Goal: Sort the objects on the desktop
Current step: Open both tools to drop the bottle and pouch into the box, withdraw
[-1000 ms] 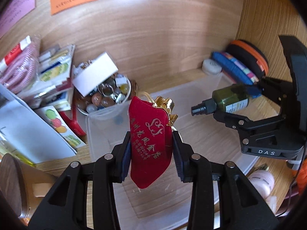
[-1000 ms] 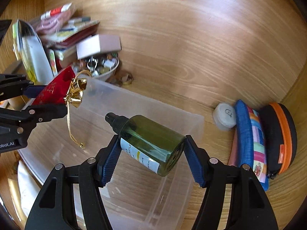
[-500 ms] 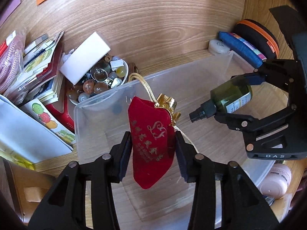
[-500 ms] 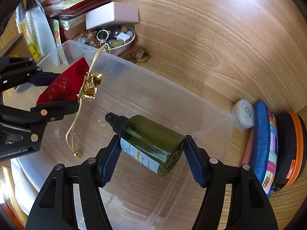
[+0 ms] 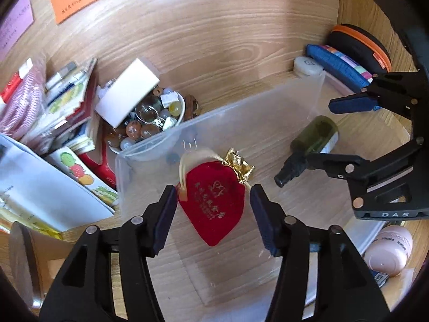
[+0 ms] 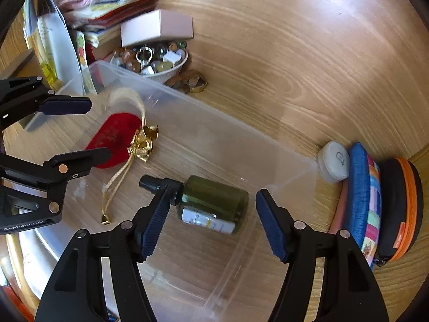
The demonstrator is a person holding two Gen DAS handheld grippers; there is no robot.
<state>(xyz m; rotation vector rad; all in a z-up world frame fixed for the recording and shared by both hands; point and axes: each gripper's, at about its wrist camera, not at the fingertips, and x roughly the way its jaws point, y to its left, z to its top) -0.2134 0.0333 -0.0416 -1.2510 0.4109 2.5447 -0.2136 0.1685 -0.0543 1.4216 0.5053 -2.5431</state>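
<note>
Left wrist view shows the left gripper (image 5: 213, 209) spread wide, with the red pouch (image 5: 213, 202) loose between its fingers over the clear bin (image 5: 150, 150); the right gripper (image 6: 211, 221) is likewise released, the green bottle (image 6: 211, 205) free below it in the bin. Judging by the blur, both items are dropping, and the bottle could roll into the pouch's gold cord (image 6: 115, 187). The 2 grippers have open room above, though the bin's far wall sits near the bowl of beads (image 5: 146, 123).

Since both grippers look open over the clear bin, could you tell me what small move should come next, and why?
Probably lift both grippers up out of the bin. The left gripper and right gripper stand open, and the red pouch and green bottle appear to be released inside it.
</note>
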